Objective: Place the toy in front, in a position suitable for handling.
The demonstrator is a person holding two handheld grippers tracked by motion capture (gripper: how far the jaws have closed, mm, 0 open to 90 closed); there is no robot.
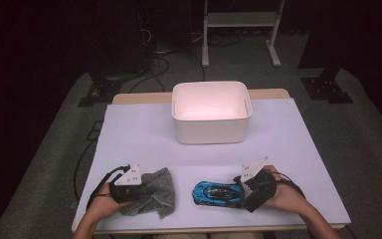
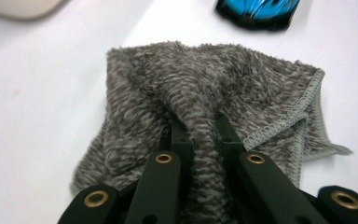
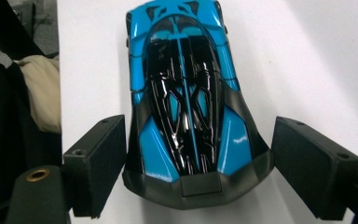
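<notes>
Near the table's front edge, your left gripper point(image 1: 138, 185) pinches a raised fold of the grey cloth point(image 2: 205, 107), its jaws pressed together on the pile. To its right, your right gripper point(image 3: 198, 158) stands spread around the tail of the blue toy car point(image 3: 186, 93), the pads just beside its flanks. Farther back, a white bin point(image 1: 211, 130) sits on the white table point(image 1: 139, 139).

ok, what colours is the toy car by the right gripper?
Bright blue toy car with glossy black roof and trim; right gripper view shows it best.
</notes>
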